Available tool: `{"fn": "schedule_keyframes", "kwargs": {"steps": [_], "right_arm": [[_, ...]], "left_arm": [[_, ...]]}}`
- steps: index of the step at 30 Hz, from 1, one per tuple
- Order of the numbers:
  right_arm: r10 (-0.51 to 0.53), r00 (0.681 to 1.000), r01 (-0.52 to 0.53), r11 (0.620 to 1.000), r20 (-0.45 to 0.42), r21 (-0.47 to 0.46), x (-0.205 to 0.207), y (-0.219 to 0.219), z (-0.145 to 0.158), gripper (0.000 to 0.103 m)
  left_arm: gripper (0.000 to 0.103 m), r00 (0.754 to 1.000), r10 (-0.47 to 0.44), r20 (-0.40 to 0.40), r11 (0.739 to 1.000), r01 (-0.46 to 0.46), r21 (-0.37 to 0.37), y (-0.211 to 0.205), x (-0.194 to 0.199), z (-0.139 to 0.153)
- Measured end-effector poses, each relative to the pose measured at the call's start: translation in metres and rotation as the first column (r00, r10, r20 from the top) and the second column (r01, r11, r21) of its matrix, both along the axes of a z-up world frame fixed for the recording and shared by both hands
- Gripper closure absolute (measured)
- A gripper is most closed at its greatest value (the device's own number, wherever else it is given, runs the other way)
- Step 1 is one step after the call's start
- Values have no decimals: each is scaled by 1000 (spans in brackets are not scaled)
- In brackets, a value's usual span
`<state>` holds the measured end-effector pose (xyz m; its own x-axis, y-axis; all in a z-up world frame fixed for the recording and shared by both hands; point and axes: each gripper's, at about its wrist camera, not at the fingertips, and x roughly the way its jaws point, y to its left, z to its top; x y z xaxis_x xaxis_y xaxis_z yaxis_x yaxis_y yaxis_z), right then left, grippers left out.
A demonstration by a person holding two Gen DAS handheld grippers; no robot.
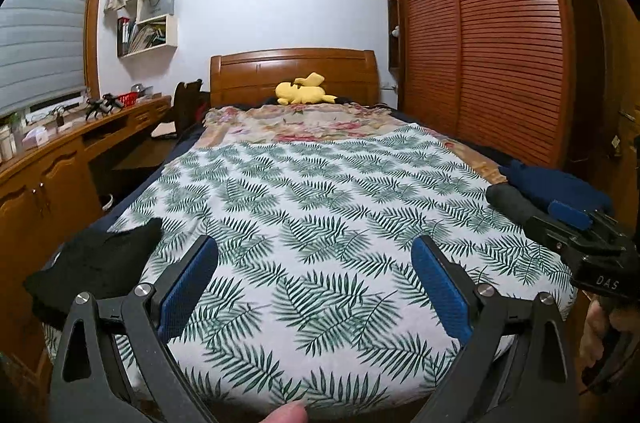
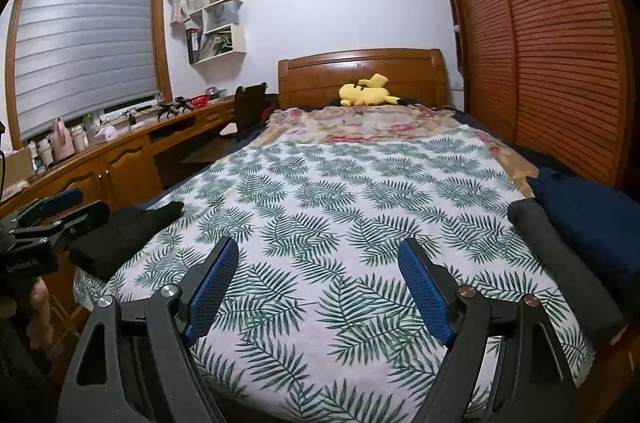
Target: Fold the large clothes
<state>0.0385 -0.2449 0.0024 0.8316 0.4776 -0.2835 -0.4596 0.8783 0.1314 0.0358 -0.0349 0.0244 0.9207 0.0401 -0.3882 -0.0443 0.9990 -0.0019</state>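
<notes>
A leaf-print sheet [image 1: 320, 191] [image 2: 340, 191] lies flat over the bed. At its near left corner is a crumpled black garment [image 1: 96, 263] [image 2: 124, 235]. On the right edge are a dark grey folded garment [image 1: 512, 201] [image 2: 560, 263] and a navy one [image 1: 556, 183] [image 2: 592, 223]. My left gripper [image 1: 315, 241] hovers over the foot of the bed, open, with nothing between its blue pads; it also shows in the right wrist view as the left gripper [image 2: 76, 207], beside the black garment. My right gripper [image 2: 319, 243] is open and empty too, and appears as the right gripper [image 1: 560, 219] close to the grey garment.
A floral blanket [image 1: 304, 123] covers the far half of the bed, with a yellow plush toy [image 1: 300, 93] by the wooden headboard [image 1: 292, 71]. A long wooden desk [image 2: 120, 159] runs along the left. A louvred wardrobe [image 1: 480, 43] stands close on the right.
</notes>
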Motion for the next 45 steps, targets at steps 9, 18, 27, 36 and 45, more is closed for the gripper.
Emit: {"fn": "schedule_keyframes", "kwargs": {"steps": [9,18,27,36,45], "right_arm": [[10,1000,-10,1000,-3,-6,30,22,-11,20],[4,1000,-4,1000,-4,-8,42,26,-17,20],[4,1000,-4,1000,-5,-4,48,30,-18,20],[2,1000,-2,1000,0,-2,52,33,-18,20],[-2,1000,2,1000,10,2,56,31,-18,20]], "left_arm": [[6,1000,15,-9,1000,-15,-20,13,-6,-10],[6,1000,12,-5,1000,-12,-21,14,-9,-10],[6,1000,8,7,1000,-7,-17,10,-14,-6],[6,1000,7,17,1000,-7,-11,7,-17,-3],[6,1000,1,27,1000,-1,-19,6,-20,1]]}}
